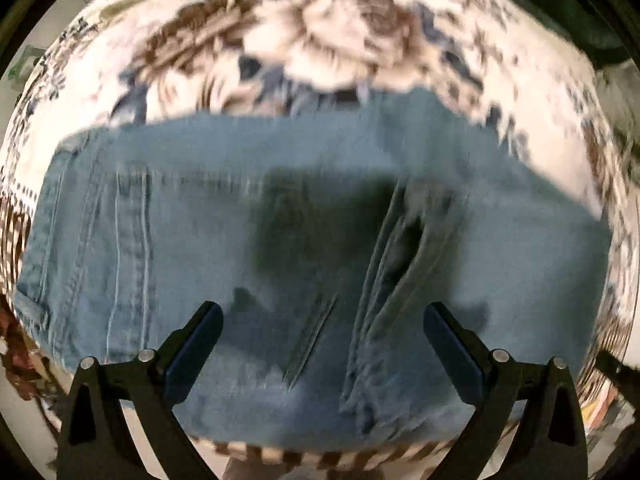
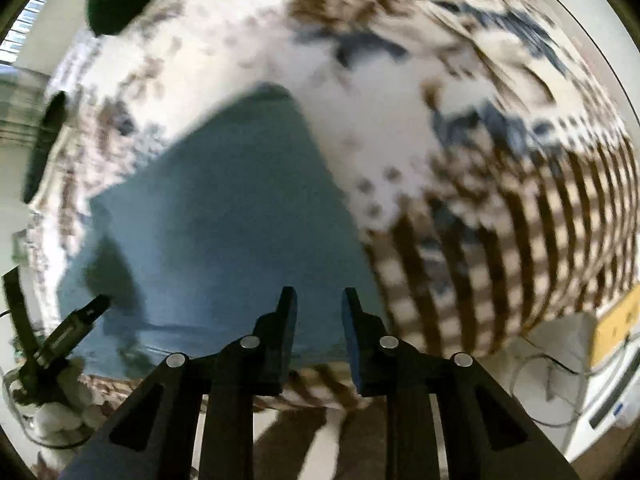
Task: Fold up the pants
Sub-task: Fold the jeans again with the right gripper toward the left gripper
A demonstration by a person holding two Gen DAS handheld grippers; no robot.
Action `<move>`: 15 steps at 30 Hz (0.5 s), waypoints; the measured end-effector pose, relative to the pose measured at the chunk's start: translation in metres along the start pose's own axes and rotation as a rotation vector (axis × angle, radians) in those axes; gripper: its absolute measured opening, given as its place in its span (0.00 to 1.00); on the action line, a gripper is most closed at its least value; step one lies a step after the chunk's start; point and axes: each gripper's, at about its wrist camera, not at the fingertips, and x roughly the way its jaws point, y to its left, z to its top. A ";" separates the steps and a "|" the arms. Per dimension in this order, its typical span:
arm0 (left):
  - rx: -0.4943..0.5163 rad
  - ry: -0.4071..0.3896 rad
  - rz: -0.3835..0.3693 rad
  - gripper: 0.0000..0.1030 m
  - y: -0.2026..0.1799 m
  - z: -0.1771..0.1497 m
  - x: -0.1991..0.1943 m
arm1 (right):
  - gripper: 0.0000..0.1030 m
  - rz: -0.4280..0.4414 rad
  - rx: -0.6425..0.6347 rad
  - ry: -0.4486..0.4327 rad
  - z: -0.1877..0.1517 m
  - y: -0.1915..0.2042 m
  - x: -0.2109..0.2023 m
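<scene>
Two grippers above the jeans (image 1: 240, 220), both frames motion-blurred. Left gripper (image 1: 322, 316): fingers wide apart, nothing between them, over the denim near its front edge. Right gripper (image 2: 320, 300): fingers nearly together with a narrow gap, nothing gripped, at the jeans' near right corner. Jeans lie flat on the patterned tablecloth (image 1: 320, 40), reaching its front edge.

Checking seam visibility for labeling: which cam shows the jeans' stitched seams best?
Left wrist. The jeans fill the frame there, with stitched seams at left and a fold ridge between the open left tongs. Right wrist shows only a blurred, plain blue panel of them, no seams.
</scene>
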 end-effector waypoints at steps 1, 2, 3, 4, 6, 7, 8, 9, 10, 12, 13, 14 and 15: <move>-0.011 -0.006 0.001 0.99 -0.001 0.006 0.003 | 0.39 0.007 -0.004 -0.005 0.005 0.005 0.005; -0.021 -0.010 -0.003 0.95 -0.002 0.012 0.008 | 0.46 0.014 -0.004 0.000 0.013 0.015 0.011; -0.029 -0.017 -0.016 0.80 -0.003 0.018 0.014 | 0.48 0.025 0.002 0.009 0.017 0.020 0.020; -0.029 -0.014 -0.028 0.75 -0.003 0.022 0.020 | 0.48 0.027 0.007 0.017 0.021 0.026 0.028; -0.005 -0.032 -0.048 0.61 -0.008 0.027 0.027 | 0.48 0.019 0.009 0.030 0.024 0.036 0.040; 0.013 -0.055 -0.053 0.57 -0.009 0.027 0.026 | 0.48 0.014 0.008 0.035 0.026 0.040 0.047; 0.028 -0.078 -0.072 0.34 -0.010 0.025 0.024 | 0.48 0.005 0.001 0.038 0.025 0.046 0.053; 0.055 -0.093 -0.146 0.11 -0.012 0.023 0.022 | 0.48 -0.004 -0.006 0.041 0.022 0.051 0.055; 0.083 -0.106 -0.154 0.11 -0.019 0.021 0.019 | 0.49 -0.021 -0.023 0.041 0.022 0.057 0.060; 0.112 -0.128 -0.129 0.13 -0.024 0.019 0.018 | 0.61 -0.042 -0.054 0.042 0.022 0.072 0.065; 0.099 -0.120 -0.137 0.14 -0.021 0.020 0.021 | 0.64 -0.049 -0.069 0.046 0.021 0.077 0.067; 0.067 -0.112 -0.160 0.14 -0.019 0.022 0.021 | 0.70 -0.054 -0.081 0.048 0.018 0.080 0.064; 0.032 -0.100 -0.186 0.15 -0.016 0.021 0.018 | 0.79 -0.061 -0.091 0.048 0.017 0.084 0.063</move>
